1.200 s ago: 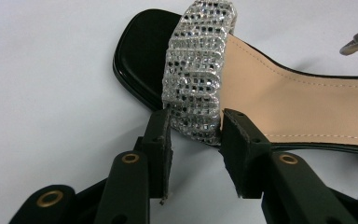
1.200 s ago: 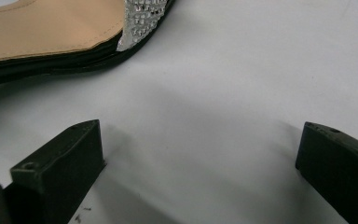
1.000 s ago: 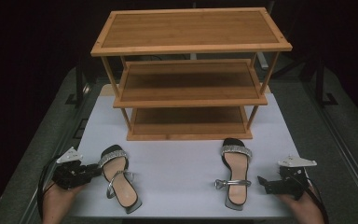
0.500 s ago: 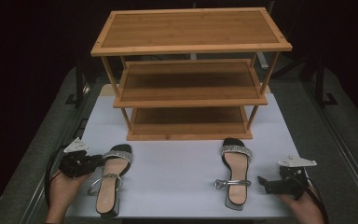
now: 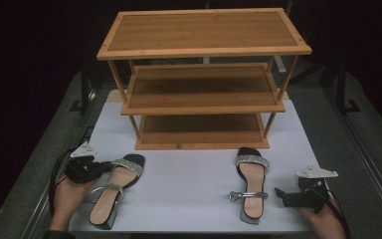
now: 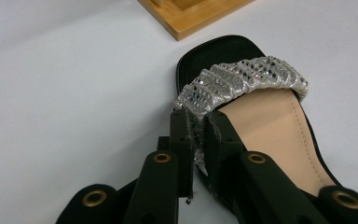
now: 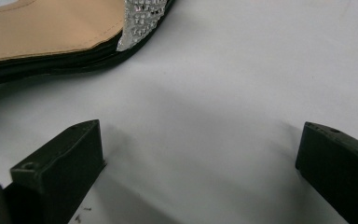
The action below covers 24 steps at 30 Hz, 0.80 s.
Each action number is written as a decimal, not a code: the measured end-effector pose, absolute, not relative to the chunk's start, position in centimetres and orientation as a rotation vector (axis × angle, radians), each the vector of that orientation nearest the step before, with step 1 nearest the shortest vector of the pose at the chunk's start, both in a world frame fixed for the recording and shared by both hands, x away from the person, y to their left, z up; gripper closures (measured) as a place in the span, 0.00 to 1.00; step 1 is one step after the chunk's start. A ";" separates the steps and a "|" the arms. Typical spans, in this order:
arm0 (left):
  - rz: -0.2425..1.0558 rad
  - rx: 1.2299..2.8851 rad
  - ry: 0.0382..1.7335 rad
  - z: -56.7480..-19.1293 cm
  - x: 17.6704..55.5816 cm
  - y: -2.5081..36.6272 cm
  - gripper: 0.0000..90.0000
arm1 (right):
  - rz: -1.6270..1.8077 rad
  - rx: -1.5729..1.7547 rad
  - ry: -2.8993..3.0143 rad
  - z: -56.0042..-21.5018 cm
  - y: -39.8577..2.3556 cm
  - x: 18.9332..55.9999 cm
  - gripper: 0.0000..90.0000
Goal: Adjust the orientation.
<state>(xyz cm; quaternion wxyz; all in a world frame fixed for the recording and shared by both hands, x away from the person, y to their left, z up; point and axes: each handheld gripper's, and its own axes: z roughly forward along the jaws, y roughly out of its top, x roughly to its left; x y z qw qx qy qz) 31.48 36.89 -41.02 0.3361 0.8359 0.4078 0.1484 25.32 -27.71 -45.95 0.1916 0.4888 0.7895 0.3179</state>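
**Left sandal gripped by its strap**

The left tongs [image 5: 99,167] are clamped on the rhinestone strap [image 6: 242,81] of the left sandal [image 5: 113,191]; their jaws have just been closing, and in the left gripper view the strap's end is seen pinched between them. The sandal is seen at the front left of the white surface [image 5: 189,179], its toe turned toward the rack [image 5: 201,79] and slightly to the right, its heel near the front edge. A silver ankle strap [image 5: 102,189] is looped across its middle. The left hand [image 5: 69,194] is seen behind the tongs, at the surface's left edge.

The right tongs [image 5: 281,194] are held apart, with nothing between their jaws. They are pointed at the right sandal [image 5: 251,186] from its right side, just beside it and not touching. This sandal lies straight, its toe toward the rack, with its silver buckle strap [image 5: 248,195] stretched across the insole. In the right gripper view only bare surface is seen between the jaws, with the sandal's edge [image 7: 51,51] beyond the left jaw.

The three-tier wooden rack is placed at the back of the surface, well apart from both sandals.
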 end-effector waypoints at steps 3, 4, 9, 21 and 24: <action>0.397 2.166 1.078 -40.9 31.6 37.3 0.91 | 0.893 1.372 2.217 -46.0 -27.7 25.3 0.00; 0.404 2.160 1.094 -40.8 31.8 37.8 0.91 | 0.893 1.373 2.217 -45.9 -27.7 25.3 0.00; 0.421 2.132 1.124 -40.7 32.4 39.0 0.91 | 0.892 1.373 2.217 -45.9 -27.7 25.3 0.00; 0.465 2.100 1.181 -40.3 36.2 40.0 0.91 | 0.894 1.372 2.216 -46.0 -27.7 25.3 0.00; 0.473 2.083 1.196 -40.5 37.3 40.2 0.91 | 0.895 1.372 2.216 -46.0 -27.7 25.3 0.00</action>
